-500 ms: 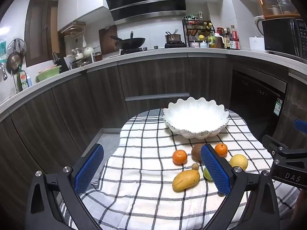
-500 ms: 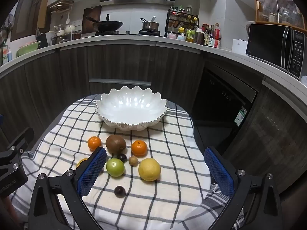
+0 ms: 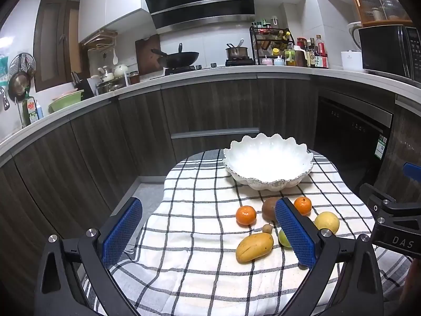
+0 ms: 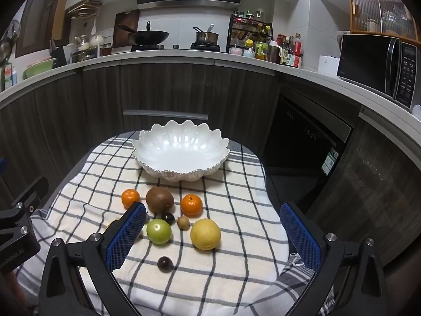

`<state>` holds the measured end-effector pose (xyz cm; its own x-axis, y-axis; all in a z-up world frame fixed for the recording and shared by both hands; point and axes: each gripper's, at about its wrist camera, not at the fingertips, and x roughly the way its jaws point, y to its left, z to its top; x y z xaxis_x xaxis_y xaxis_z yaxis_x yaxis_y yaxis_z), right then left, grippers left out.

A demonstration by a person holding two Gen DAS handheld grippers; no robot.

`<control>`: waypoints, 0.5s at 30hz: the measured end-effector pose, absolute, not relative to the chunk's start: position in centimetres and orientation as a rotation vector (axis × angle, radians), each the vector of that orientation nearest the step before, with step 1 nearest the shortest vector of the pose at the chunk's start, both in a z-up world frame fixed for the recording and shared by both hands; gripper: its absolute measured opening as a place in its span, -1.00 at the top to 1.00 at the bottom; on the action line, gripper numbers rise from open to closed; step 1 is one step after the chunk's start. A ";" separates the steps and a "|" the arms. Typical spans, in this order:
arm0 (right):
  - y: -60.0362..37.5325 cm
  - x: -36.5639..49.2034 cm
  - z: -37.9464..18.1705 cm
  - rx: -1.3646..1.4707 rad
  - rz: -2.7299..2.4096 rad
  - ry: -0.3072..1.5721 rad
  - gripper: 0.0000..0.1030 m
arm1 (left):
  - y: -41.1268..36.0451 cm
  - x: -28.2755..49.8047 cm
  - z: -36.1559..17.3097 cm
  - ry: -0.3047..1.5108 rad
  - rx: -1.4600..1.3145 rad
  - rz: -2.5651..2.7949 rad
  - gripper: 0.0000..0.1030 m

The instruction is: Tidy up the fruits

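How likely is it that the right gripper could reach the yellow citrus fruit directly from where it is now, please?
Probably yes. The right gripper is open, and the yellow citrus fruit lies between its fingers' line of view with bare cloth on its right. The green fruit sits close on its left.

- Your kitchen is evenly lit from overhead, moderately bright, and both views are sharp with no motion blur.
- You get glare spots inside the white bowl (image 4: pixel 181 149) in the right wrist view.
- Fruit on the checked cloth (image 4: pixel 236 237) casts only short, soft shadows.
- Expect strong fisheye bending: the countertop (image 3: pixel 210 75) curves, and the frame corners go black.
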<state>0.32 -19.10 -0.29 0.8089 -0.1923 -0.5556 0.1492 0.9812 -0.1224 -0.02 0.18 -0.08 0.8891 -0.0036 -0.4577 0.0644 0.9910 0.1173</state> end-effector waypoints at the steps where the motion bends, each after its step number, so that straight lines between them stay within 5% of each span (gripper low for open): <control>1: -19.2 0.4 -0.5 -0.074 -0.181 0.601 -1.00 | 0.0 -0.1 0.0 0.474 0.130 -0.037 -1.00; 15: -19.2 0.4 -0.5 -0.071 -0.180 0.602 -1.00 | -0.1 -0.1 0.1 0.476 0.129 -0.037 -1.00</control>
<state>0.45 -19.23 -0.54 0.8091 -0.1890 -0.5565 0.1477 0.9819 -0.1187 -0.13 -0.10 0.12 0.8884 -0.0056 -0.4591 0.0657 0.9912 0.1151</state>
